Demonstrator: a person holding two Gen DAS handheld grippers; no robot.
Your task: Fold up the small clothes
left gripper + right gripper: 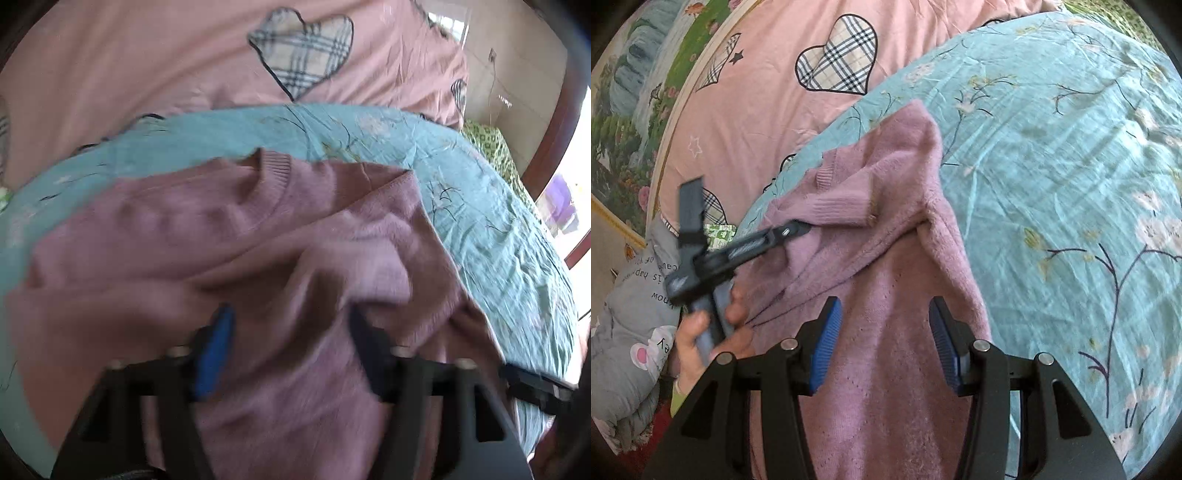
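A small mauve knit sweater (894, 288) lies on a teal floral sheet (1052, 155), partly folded, with one ribbed-cuff sleeve (842, 210) laid across its chest. My right gripper (884, 332) hovers open just above the sweater's body, jaws wide apart. In the left wrist view the sweater (229, 236) fills the middle, blurred by motion; my left gripper (291, 332) is open right over its rumpled fabric, holding nothing. The left gripper also shows in the right wrist view (798, 230), at the sweater's left edge near the sleeve.
A pink quilt with plaid hearts (834, 59) lies behind the teal sheet. A grey printed cloth (631, 317) lies at the left. A green patterned cloth (491, 144) and a bright window (561, 199) are at the right.
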